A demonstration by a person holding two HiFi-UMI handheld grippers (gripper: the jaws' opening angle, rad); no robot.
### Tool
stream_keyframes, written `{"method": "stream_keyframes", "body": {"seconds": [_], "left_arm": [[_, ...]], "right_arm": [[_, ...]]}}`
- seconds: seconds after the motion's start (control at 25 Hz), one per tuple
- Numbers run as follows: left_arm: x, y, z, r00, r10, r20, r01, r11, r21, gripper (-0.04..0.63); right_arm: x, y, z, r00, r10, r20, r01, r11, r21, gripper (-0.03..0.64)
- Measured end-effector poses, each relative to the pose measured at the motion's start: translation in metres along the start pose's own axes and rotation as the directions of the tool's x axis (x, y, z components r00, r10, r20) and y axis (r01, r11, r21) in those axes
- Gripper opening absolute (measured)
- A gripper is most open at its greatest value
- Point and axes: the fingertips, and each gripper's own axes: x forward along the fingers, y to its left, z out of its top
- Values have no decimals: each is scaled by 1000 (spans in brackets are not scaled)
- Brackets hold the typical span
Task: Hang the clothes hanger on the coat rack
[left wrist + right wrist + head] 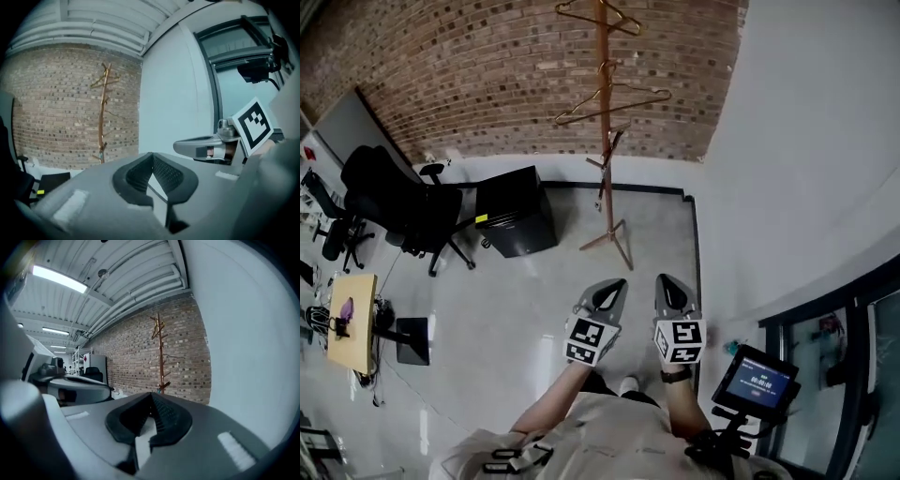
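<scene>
The wooden coat rack [605,178] stands against the brick wall, well ahead of both grippers. It also shows in the left gripper view as the rack [101,117] and in the right gripper view as the rack [161,357]. Two wooden hangers hang on it: one hanger [602,13] at the top, another hanger [614,99] lower down. My left gripper [611,292] and right gripper [670,289] are side by side over the floor and point at the rack. Both are shut with nothing between the jaws, as seen at the left gripper [151,157] and the right gripper [151,397].
A black cabinet [516,211] and a black office chair [394,197] stand left of the rack. A white wall [806,141] runs along the right, with a glass door [853,366] nearer. A small screen [757,380] is mounted at my right side. A wooden table [352,319] is far left.
</scene>
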Motion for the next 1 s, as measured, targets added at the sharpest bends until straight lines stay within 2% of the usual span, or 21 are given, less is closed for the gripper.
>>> {"method": "stream_keyframes", "body": {"seconds": [0.12,0.24,0.36,0.44,0.52,0.64,0.72,1.0], "left_arm": [[-27,14,41,994,21,106,-27,998,58,2],[-48,15,68,982,-2,189,-12,997,73,2],[-66,14,84,970,-23,242,-1,995,97,2],[-81,12,86,966,-26,258,0,995,99,2],[-96,18,79,965,2,262,-23,997,77,2],[-98,39,63,970,47,239,-62,997,54,2],[-95,49,58,970,61,237,-76,996,53,2],[-139,54,87,959,67,276,-83,995,48,2]], "right_arm": [[-16,20,38,997,2,73,2,998,-56,5],[-28,40,70,992,-3,128,16,995,-101,5],[-30,66,85,987,17,157,0,994,-106,5],[-33,88,85,986,44,159,-26,994,-109,5],[-37,111,85,982,68,176,-50,993,-107,5],[-34,122,88,969,48,242,-29,996,-83,5],[-27,122,84,968,40,246,-21,997,-78,5],[-44,148,112,971,38,235,-17,996,-92,5]]}}
